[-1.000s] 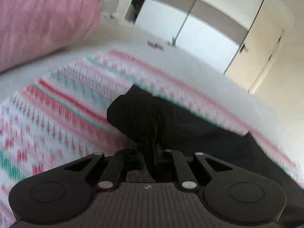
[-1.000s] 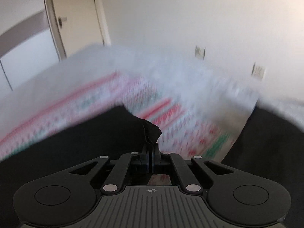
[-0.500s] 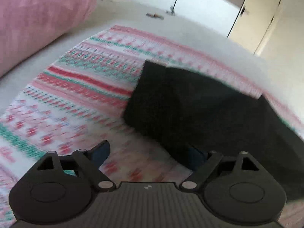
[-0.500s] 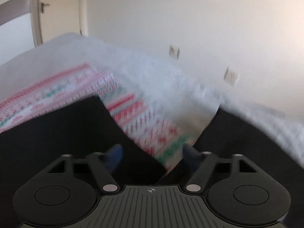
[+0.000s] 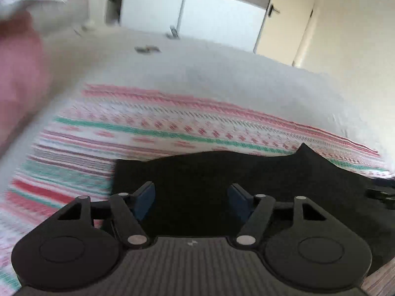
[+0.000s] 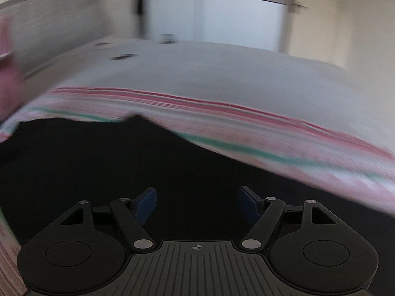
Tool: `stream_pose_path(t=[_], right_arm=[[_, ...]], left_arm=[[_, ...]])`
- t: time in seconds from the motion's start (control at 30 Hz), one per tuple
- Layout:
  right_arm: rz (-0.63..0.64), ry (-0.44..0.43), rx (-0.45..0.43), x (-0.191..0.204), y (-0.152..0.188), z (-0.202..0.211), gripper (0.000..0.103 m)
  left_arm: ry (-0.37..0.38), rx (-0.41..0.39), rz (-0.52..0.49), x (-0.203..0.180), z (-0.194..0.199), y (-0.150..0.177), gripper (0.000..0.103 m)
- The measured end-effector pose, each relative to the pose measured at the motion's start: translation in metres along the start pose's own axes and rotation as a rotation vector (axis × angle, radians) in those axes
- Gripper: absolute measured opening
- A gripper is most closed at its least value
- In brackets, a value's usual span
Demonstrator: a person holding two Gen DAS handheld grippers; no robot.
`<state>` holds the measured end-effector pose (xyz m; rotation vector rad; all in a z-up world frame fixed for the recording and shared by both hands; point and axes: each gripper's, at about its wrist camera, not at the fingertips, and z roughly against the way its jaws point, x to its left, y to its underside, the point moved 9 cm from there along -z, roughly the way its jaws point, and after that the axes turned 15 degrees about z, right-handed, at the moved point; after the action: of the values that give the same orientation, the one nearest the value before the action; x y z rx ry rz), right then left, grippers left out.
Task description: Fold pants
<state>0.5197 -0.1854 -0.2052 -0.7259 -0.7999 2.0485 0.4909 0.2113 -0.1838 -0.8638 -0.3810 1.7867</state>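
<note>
The black pants (image 5: 222,170) lie flat on a striped pink, green and white blanket (image 5: 148,128) on the bed. My left gripper (image 5: 191,192) hovers over the pants near their left edge. Its blue pads (image 5: 145,197) stand apart and the jaws are closing, with only flat cloth below them and nothing pinched. In the right wrist view, the pants (image 6: 98,160) fill the lower half of the blurred picture. My right gripper (image 6: 196,194) is open above them and holds nothing.
A pink pillow (image 5: 17,74) lies at the left on the white sheet (image 5: 222,74). Small dark items (image 5: 145,48) sit at the bed's far side. Beyond are a white wardrobe (image 5: 209,12) and a cream door (image 5: 284,19). The blanket (image 6: 271,143) runs past the pants on the right.
Both grippers were shut on pinched pants cloth, then let go and opened. The pants now lie flat. The right gripper swung far sideways and rolled; the left drew back and rose.
</note>
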Motion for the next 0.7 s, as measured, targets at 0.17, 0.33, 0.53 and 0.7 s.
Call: stream_pose_path(t=[0.17,0.33,0.53,0.7], right_arm=[[0.066,-0.052,-0.051,0.028,-0.074,-0.075,0.070],[0.090,-0.060,0.045,0.026,-0.098,-0.141,0.060],[0.214,-0.059,0.088,0.036,-0.083,-0.155,0.000],[0.128,0.044,0.008,0.025,-0.098,-0.152,0.000]], left_arm=[[-0.144,0.006,-0.129,0.009,-0.063,-0.016,0.061],[-0.200,0.004,-0.312,0.006,-0.091,-0.013,0.013],[-0.175,-0.078,-0.288,0.009,-0.082,-0.005,0.000],[-0.183,-0.180,-0.248,0.008,-0.079,-0.010,0.000]])
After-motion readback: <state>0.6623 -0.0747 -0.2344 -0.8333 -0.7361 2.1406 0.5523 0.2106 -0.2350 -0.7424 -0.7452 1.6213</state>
